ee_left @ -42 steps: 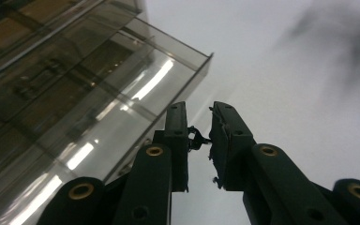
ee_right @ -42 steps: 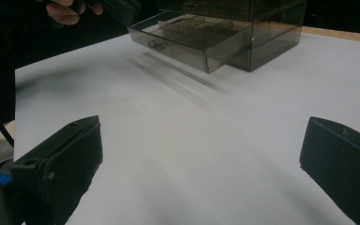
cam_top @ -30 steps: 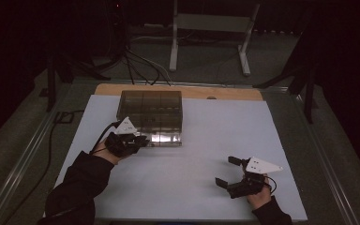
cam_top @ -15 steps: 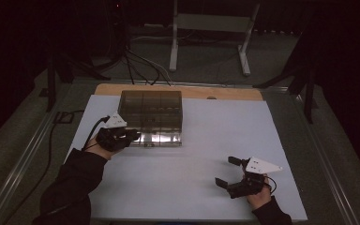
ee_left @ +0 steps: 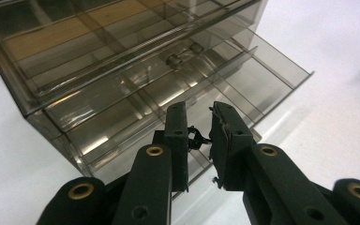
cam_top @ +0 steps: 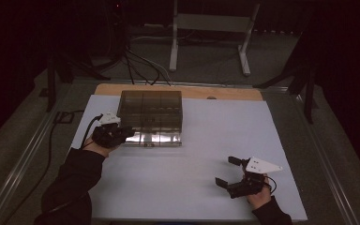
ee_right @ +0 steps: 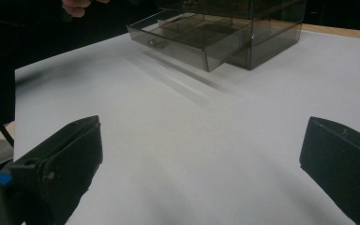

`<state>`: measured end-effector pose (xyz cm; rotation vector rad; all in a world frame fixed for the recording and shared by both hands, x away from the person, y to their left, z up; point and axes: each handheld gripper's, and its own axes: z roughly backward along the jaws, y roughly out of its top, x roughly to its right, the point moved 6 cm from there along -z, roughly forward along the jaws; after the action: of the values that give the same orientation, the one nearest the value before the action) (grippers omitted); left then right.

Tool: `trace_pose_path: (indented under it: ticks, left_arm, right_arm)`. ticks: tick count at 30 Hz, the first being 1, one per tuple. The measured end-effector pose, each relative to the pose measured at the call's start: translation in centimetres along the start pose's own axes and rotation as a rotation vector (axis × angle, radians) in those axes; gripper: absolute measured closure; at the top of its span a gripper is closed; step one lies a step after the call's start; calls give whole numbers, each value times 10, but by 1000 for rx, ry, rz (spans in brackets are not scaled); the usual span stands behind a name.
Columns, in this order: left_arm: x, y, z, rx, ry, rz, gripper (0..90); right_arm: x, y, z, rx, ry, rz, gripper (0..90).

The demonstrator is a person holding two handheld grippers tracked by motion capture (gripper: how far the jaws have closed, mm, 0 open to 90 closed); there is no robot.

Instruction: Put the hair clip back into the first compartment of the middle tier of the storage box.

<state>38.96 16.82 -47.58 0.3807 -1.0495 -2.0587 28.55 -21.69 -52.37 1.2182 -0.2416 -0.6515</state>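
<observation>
A smoke-tinted clear drawer box [cam_top: 152,111] is seen in the upper left-centre of the high view, standing on the white table cover [cam_top: 206,140]. Its lowest drawer [cam_top: 153,138] is pulled out toward the bottom of the frame, so that the drawer front projects beyond the box front. In the right gripper view the same drawer [ee_right: 192,40] is seen at the upper centre, slid out to the left of the box [ee_right: 267,33], with dividers visible inside it.

The left gripper [cam_top: 122,133] is found at the left of the high view, just beside the left end of the open drawer; whether it touches the drawer cannot be told for certain from this dim view. In the left gripper view its two black jaws [ee_left: 200,136] are shown drawn close together, with only a narrow gap between them and nothing clamped there. They are pointed at the near corner of the open drawer [ee_left: 178,93], and a small knob [ee_left: 174,59] is seen on a drawer front above them.

The right gripper [cam_top: 228,172] is seen in the lower right of the high view, resting over the white cover, well apart from the box. Its jaws are spread wide, one at each lower corner of the right gripper view [ee_right: 201,154], and nothing is held between them.
</observation>
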Motion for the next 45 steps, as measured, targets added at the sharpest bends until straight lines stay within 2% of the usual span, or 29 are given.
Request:
trace_pose_path:
  ticks: [7,10,13,21,33,39,45]
  left_arm:
    - [-5,-4,-5,5,18,26,784]
    - [-8,-7,-8,12,24,54,784]
    - [-9,-8,-10,10,36,51,784]
    - [-13,-15,-18,9,54,94,784]
    - [-16,-17,-23,3,83,131,783]
    - [-15,-18,-26,-14,99,129,783]
    - [-15,-15,-29,-4,118,133,780]
  right_arm:
    - [0,0,0,0,1,-3,0]
    - [0,0,0,1,2,-6,0]
    - [0,0,0,-2,2,0,0]
    - [0,0,0,-1,3,-3,0]
    - [0,0,0,-3,3,-3,0]
    - [0,-1,-1,-3,3,-6,0]
    - [0,-1,-1,-4,3,-6,0]
